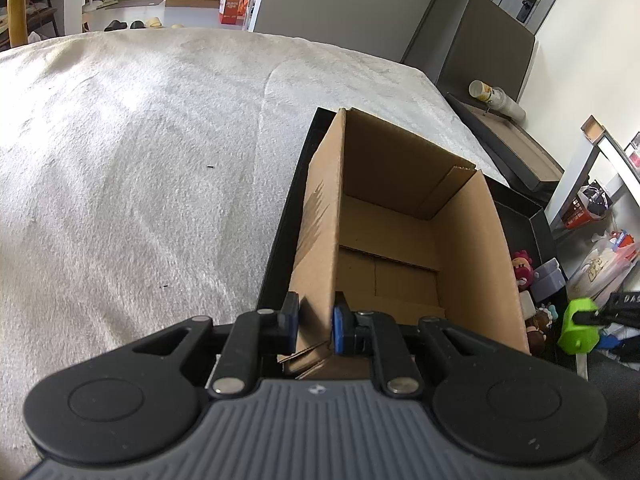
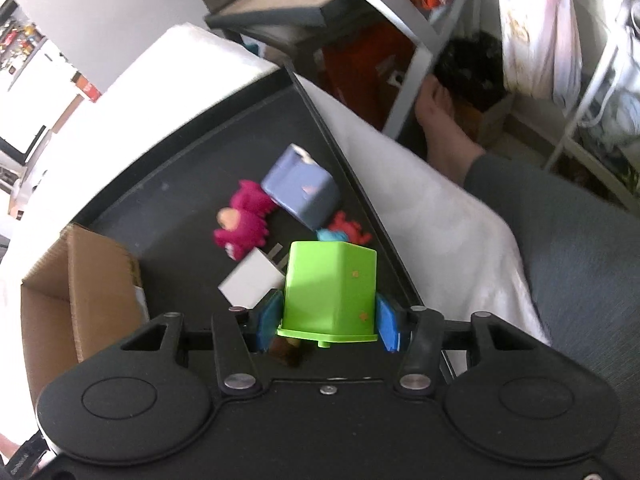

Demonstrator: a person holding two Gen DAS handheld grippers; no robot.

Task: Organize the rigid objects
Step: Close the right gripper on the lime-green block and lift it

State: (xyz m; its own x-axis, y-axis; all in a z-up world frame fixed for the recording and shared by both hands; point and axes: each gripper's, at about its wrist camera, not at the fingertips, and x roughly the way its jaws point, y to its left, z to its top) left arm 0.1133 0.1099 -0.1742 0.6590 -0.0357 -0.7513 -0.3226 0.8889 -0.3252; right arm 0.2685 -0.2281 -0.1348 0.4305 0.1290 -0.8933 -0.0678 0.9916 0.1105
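Note:
My left gripper [image 1: 314, 326] is shut on the near left wall of an open, empty cardboard box [image 1: 400, 240] that stands in a black tray [image 1: 280, 240]. My right gripper [image 2: 328, 320] is shut on a green plastic box [image 2: 330, 290] and holds it above the tray [image 2: 180, 184]; the green box also shows at the right of the left wrist view [image 1: 580, 326]. In the tray lie a magenta plush toy [image 2: 244, 224], a purple-blue box [image 2: 300, 190], a white block [image 2: 254, 282] and a small red toy [image 2: 348, 226]. The cardboard box [image 2: 80, 280] is at the left in the right wrist view.
The tray sits on a white fuzzy cloth [image 1: 140, 140]. A dark low shelf with paper cups [image 1: 496, 96] stands beyond the bed edge. Bags and racks [image 2: 540, 40] and a person's leg and foot [image 2: 440, 120] are at the right.

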